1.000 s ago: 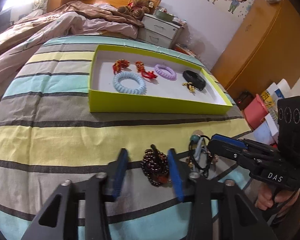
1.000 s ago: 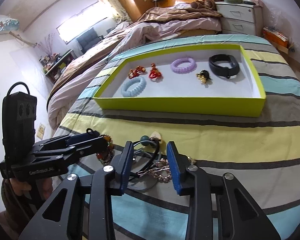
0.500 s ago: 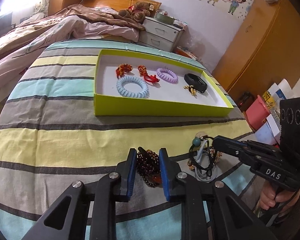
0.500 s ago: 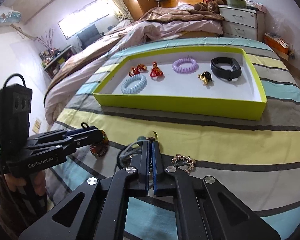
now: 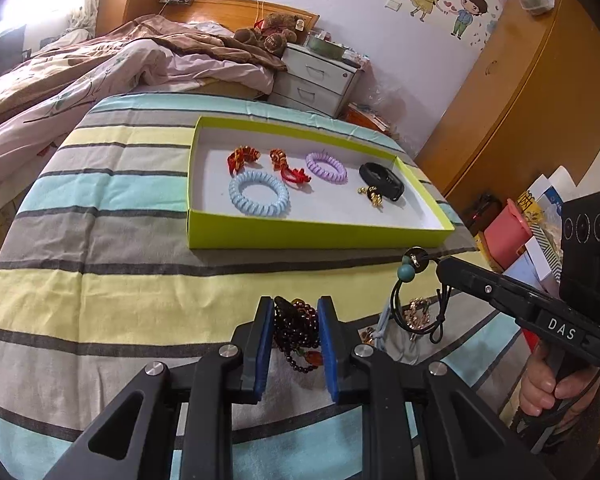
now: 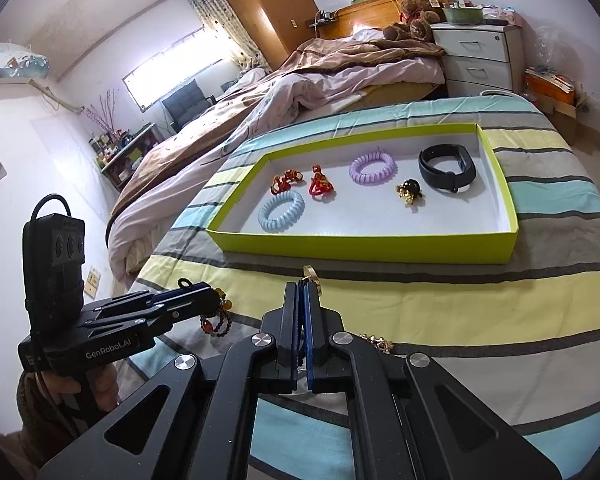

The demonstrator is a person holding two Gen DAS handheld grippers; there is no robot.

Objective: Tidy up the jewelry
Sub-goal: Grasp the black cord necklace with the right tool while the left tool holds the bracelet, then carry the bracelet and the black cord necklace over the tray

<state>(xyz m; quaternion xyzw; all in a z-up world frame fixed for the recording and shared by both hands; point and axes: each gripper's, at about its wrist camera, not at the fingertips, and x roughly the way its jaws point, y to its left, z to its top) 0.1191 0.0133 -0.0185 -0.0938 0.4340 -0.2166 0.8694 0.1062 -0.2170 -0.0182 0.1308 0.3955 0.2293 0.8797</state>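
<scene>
Jewelry in two lots on the striped bed cover (image 5: 120, 288): some loose pieces nearest, the rest laid in a box beyond.

Nearest, left tool (image 5: 295, 305): blue pads pinching a dark bead bracelet (image 5: 296, 330), with an amber bead showing low in the bunch. Printed on its side in the right wrist view: "GenRobot.AI". A second ago: pads spread wide either side of the same beads, not yet touching.

Just beside it, right tool (image 5: 440, 268): pressed together on a black cord (image 5: 396, 300), the loop hanging from the tips with teal beads (image 5: 408, 271) at the top. White letters "DAS" on its body, a hand (image 5: 540, 388) around the grip. A second ago: pads apart around the cord, which lay flat on the cover. Under the hanging loop, a gold chain (image 5: 418, 314) resting on the cover.

Further back, a lime-green box (image 5: 300, 236) with a white floor. Inside, from near to far: a pale blue spiral band (image 5: 259, 193), a small gold charm (image 5: 372, 196) touching a black wristband (image 5: 381, 180), a purple spiral band (image 5: 326, 168), and two red-and-gold ornaments (image 5: 242, 157) side by side. All in the same places as a second ago.

Beyond the box: a rumpled quilt (image 5: 100, 80), a white nightstand (image 5: 316, 80), a brown teddy bear (image 5: 274, 32) and a wall sticker (image 5: 444, 0) of two cartoon children. Writing beside the sticker too small to read.
</scene>
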